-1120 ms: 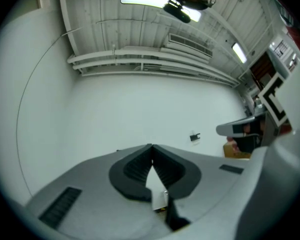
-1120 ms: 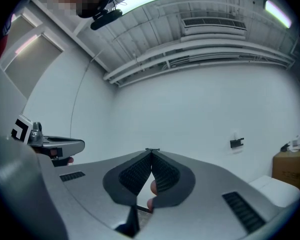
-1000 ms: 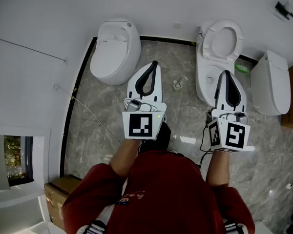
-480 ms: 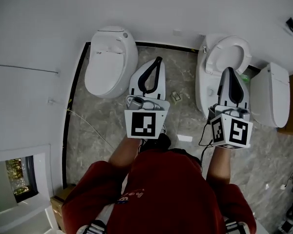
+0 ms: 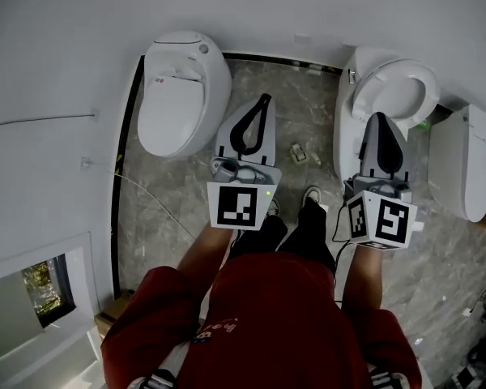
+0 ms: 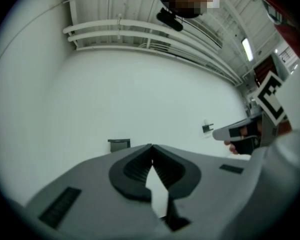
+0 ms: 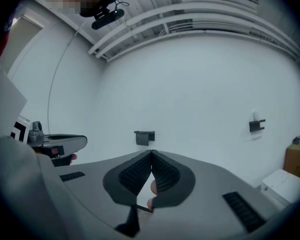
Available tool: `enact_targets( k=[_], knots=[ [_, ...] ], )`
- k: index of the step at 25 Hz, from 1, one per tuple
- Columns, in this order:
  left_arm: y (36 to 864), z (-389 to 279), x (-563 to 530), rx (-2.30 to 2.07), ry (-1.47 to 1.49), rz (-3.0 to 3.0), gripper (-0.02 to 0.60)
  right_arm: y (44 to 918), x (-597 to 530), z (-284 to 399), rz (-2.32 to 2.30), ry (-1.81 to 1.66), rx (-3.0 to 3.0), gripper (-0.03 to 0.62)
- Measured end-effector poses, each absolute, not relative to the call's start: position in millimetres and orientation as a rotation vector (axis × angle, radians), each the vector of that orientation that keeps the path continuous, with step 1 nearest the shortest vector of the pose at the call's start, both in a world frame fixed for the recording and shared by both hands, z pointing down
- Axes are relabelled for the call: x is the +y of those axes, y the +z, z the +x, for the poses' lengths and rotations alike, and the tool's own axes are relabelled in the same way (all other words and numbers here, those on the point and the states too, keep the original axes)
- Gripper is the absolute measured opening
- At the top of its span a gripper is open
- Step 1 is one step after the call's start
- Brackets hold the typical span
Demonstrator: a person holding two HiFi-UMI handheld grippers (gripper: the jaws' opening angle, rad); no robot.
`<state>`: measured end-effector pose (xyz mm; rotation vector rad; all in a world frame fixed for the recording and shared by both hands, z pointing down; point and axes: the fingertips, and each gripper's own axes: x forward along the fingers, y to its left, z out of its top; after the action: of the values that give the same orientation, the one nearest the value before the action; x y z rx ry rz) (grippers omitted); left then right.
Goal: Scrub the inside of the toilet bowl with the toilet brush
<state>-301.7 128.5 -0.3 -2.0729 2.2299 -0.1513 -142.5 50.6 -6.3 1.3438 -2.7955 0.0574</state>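
Note:
An open white toilet [image 5: 400, 92] with its seat down stands against the far wall at the right of the head view. My right gripper [image 5: 377, 117] points level at its near rim, jaws shut on nothing. My left gripper [image 5: 264, 98] is held over the grey marble floor [image 5: 308, 112] between that toilet and a closed-lid toilet [image 5: 182, 91], also shut and empty. In the left gripper view the shut jaw tips [image 6: 151, 145] face a bare white wall; the right gripper view shows its own shut tips [image 7: 151, 152]. No toilet brush shows in any view.
A third closed toilet [image 5: 468, 173] stands at the far right, with a small green object [image 5: 422, 125] between it and the open one. A small piece of litter [image 5: 299, 152] lies on the floor. A cardboard box [image 7: 296, 161] and dark wall brackets [image 7: 144, 136] show ahead.
The person has stepped toward the toilets, which now sit nearer and lower in the head view. Both shut grippers came forward together; the feet now show below them.

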Motion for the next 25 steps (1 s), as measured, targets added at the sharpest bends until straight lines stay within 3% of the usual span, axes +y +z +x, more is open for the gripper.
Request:
enact_targets(
  k=[6, 14, 25],
  knots=[
    [76.9, -291.5, 67.1, 2.235, -0.205, -2.079, 0.0, 94.5, -10.7, -145.3, 1.228, 0.223, -2.73, 0.0],
    [238.0, -301.2, 44.8, 2.41, -0.266, -2.146, 0.0, 282.5, -29.3, -155.0, 1.057, 0.454, -2.545, 0.0],
    [474.1, -285.5, 59.3, 2.536, -0.4, -2.251, 0.0, 558.5, 16.1, -151.6, 0.854, 0.628, -2.257, 0.027]
  ],
)
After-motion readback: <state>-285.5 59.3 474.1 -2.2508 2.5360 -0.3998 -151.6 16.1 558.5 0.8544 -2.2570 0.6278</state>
